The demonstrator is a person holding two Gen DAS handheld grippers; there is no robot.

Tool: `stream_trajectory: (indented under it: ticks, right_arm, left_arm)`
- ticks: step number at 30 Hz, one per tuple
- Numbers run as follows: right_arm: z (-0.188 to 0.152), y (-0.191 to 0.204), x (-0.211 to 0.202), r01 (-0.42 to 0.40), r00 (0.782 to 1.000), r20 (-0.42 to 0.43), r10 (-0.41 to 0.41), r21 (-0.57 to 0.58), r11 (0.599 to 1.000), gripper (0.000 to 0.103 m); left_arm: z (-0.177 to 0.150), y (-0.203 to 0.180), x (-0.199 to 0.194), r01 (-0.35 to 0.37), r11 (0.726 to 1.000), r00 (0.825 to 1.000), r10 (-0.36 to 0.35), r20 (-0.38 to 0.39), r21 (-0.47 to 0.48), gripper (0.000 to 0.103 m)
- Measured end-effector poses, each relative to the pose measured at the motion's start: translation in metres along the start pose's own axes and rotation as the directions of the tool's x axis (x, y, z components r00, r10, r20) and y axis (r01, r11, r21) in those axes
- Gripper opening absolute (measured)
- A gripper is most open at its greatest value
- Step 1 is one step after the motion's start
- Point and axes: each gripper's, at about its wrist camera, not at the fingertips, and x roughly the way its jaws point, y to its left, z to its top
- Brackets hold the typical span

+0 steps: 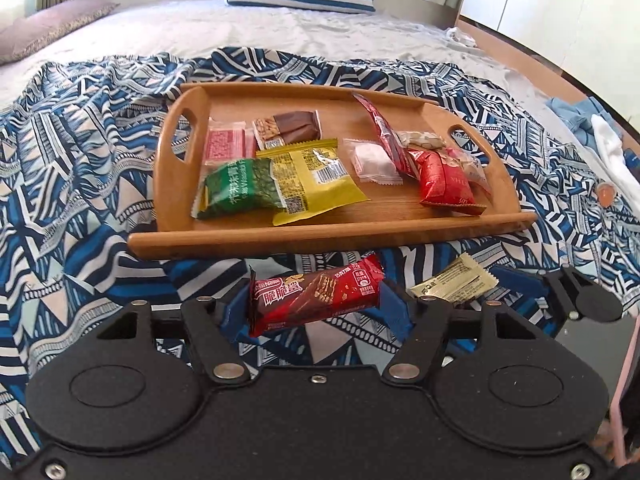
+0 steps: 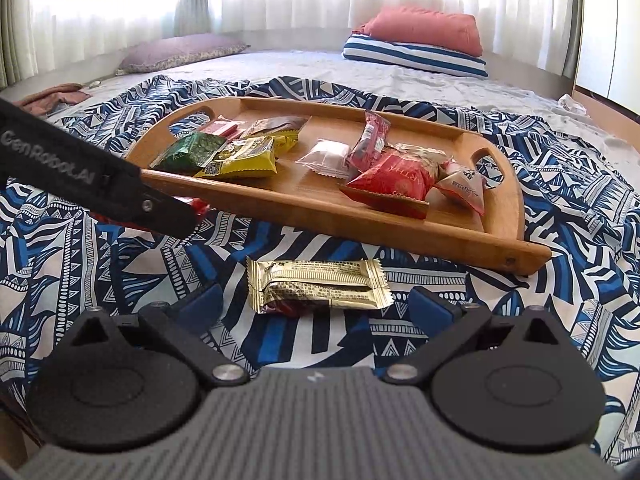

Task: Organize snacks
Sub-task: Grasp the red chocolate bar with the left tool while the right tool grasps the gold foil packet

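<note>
My left gripper (image 1: pixel 316 309) is shut on a red chocolate wafer bar (image 1: pixel 320 296), holding it by its ends just above the patterned cloth, in front of the wooden tray (image 1: pixel 320 240). A gold snack packet (image 2: pixel 318 286) lies flat on the cloth before the tray's (image 2: pixel 360 220) near rim. My right gripper (image 2: pixel 316 303) stands open around it, a blue pad on each side and neither touching. In the left wrist view the gold packet (image 1: pixel 456 284) lies to the right of the bar. The tray holds several snacks: green, yellow, red, pink and white packets.
A blue and white patterned cloth (image 2: pixel 400 340) covers the near part of the bed. Pillows (image 2: pixel 420 40) lie at the far end. The left gripper's black body (image 2: pixel 100 184) crosses the right wrist view's left side. Clothes (image 1: pixel 600 140) lie at the right.
</note>
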Motion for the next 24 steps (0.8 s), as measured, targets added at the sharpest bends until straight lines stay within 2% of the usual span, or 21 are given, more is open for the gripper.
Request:
stream_trajectory:
  ticks: [15, 24]
  right_arm:
    - [0.007, 0.003, 0.004, 0.019, 1.000, -0.023, -0.018, 0.041, 0.999, 0.102]
    - [0.007, 0.009, -0.004, 0.031, 0.999, 0.006, -0.031, 0.051, 0.998, 0.084]
  left_arm:
    - [-0.007, 0.007, -0.002, -0.026, 0.999, 1.000, 0.025, 0.014, 0.029, 0.066]
    - [-0.008, 0.007, -0.003, -0.033, 0.999, 0.999, 0.032, 0.022, 0.033, 0.066]
